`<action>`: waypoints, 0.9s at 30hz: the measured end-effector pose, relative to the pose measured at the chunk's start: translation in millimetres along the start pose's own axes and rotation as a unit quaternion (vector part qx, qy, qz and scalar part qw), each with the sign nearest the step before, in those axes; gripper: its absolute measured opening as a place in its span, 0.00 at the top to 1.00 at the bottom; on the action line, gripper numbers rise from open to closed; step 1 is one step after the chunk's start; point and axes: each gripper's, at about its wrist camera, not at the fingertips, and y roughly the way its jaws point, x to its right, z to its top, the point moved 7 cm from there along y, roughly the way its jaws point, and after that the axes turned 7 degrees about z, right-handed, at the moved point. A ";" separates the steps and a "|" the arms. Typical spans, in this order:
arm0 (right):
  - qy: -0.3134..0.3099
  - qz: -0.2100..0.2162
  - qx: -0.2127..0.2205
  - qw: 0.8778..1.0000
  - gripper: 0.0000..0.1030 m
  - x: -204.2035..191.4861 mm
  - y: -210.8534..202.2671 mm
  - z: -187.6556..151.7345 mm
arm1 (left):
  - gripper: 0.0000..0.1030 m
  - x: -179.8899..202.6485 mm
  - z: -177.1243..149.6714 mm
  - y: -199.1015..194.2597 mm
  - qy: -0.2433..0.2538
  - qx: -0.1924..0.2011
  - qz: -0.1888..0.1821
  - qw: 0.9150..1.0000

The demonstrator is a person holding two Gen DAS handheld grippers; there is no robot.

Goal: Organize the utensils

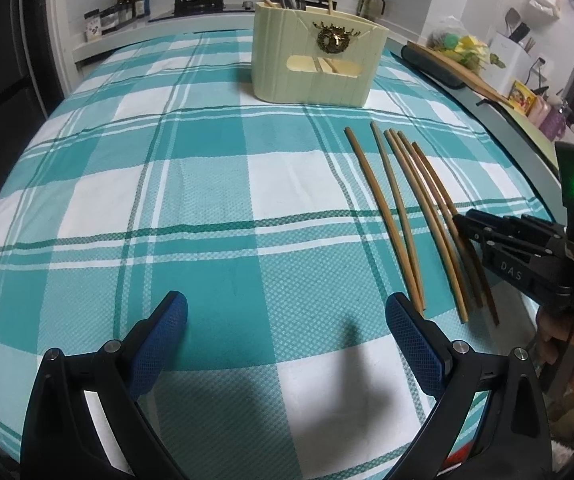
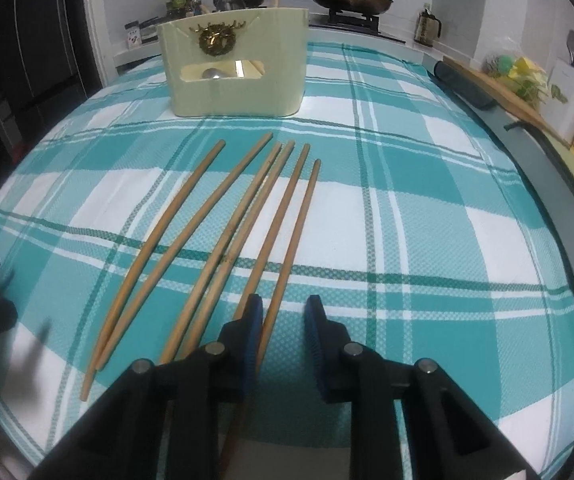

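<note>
Hovering over a checked cloth (image 1: 207,184), two grippers face six chopsticks (image 1: 415,220).

Left wrist view: the left gripper (image 1: 287,320) gapes wide with nothing between its pads; the chopsticks lie fanned to its right, a cream holder (image 1: 315,60) stands beyond them, and the right gripper (image 1: 463,220) sits at their near ends. Right wrist view: the jaws stand narrowly apart, the rightmost chopstick (image 2: 295,236) running between them; whether the pads (image 2: 253,336) press it I cannot tell.
</note>
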 end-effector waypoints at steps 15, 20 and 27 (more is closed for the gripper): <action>0.029 -0.044 0.025 0.998 0.90 26.4 -10.9 -11.1 | 0.03 35.7 70.7 36.7 0.012 0.009 -0.015 1.000; 0.032 -0.040 0.028 0.998 0.90 27.6 -13.4 -15.1 | 0.03 57.8 86.4 69.4 0.034 -0.006 0.006 0.999; 0.037 -0.035 0.033 0.998 0.90 29.4 -15.7 -18.2 | 0.03 58.8 79.0 92.9 0.061 -0.009 0.064 0.996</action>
